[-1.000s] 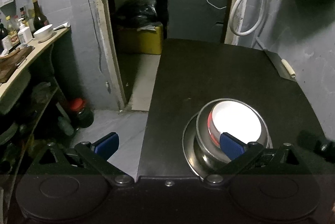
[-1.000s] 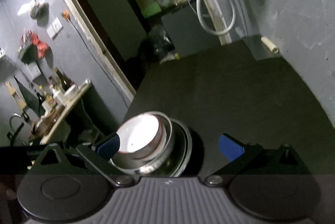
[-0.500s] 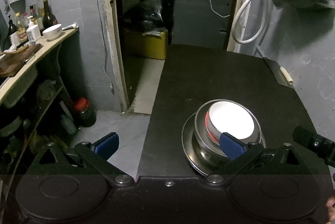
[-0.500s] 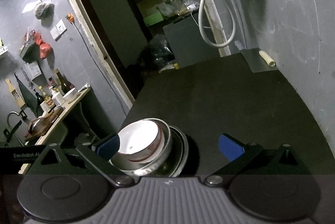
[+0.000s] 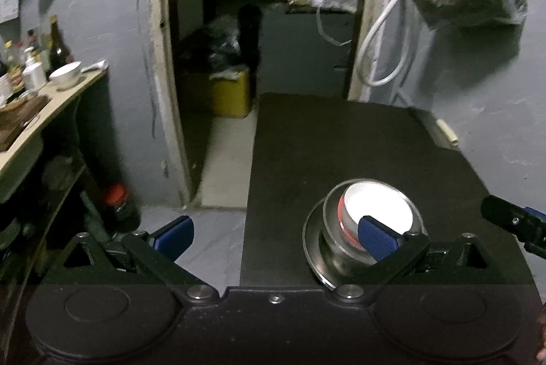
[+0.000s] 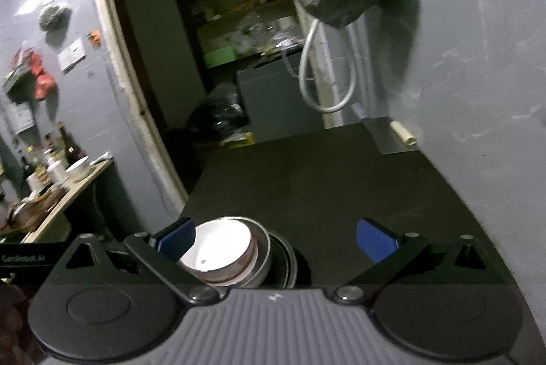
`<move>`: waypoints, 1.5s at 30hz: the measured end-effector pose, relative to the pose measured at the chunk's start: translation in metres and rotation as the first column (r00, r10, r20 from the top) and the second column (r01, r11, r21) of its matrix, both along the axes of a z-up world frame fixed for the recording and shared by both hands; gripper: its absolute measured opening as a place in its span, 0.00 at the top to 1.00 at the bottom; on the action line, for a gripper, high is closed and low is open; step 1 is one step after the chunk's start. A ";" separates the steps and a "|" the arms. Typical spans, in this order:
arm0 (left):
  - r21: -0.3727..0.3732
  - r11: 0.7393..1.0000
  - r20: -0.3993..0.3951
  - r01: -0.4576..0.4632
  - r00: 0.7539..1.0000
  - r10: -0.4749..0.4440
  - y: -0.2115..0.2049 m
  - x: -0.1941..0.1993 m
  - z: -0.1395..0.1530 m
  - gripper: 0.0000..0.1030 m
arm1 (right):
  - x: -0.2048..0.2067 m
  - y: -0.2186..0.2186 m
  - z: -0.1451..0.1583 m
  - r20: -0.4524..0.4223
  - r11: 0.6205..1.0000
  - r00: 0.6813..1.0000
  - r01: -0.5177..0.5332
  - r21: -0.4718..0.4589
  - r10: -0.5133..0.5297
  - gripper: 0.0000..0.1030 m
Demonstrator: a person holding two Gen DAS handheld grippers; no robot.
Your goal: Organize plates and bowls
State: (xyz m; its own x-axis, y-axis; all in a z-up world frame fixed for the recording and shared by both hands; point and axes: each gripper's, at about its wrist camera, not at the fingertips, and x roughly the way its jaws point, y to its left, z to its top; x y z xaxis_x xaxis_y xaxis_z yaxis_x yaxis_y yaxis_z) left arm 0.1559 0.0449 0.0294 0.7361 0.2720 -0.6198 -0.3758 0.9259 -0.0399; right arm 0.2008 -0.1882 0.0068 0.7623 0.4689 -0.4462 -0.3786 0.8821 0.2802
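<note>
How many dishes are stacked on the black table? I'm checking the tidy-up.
3: a white bowl nested in a steel bowl, on a steel plate. More may be hidden underneath.

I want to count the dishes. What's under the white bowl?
The white bowl sits inside a metal bowl, which stands on a metal plate on the black table. Anything between them is covered.
</note>
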 end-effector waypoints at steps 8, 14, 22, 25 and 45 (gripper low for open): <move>-0.023 0.994 0.082 0.110 0.991 -0.107 0.014 -0.015 0.002 0.01 | -0.031 0.009 0.015 0.032 0.992 0.993 0.112 -0.065 -0.110 0.00; -0.055 0.981 0.143 0.184 0.974 -0.175 0.021 -0.035 -0.002 0.01 | -0.072 0.018 0.017 0.062 0.976 0.980 0.193 -0.103 -0.188 0.00; -0.035 0.980 0.161 0.197 0.969 -0.189 0.031 -0.053 0.001 0.01 | -0.107 0.031 0.039 0.098 0.961 0.968 0.242 -0.132 -0.230 0.00; 0.002 0.982 0.173 0.191 0.967 -0.188 0.031 -0.063 0.007 0.01 | -0.114 0.033 0.047 0.111 0.962 0.968 0.238 -0.133 -0.224 0.00; 0.055 0.968 0.212 0.243 0.945 -0.249 0.025 -0.093 0.022 0.01 | -0.137 0.031 0.051 0.181 0.954 0.943 0.295 -0.062 -0.280 0.00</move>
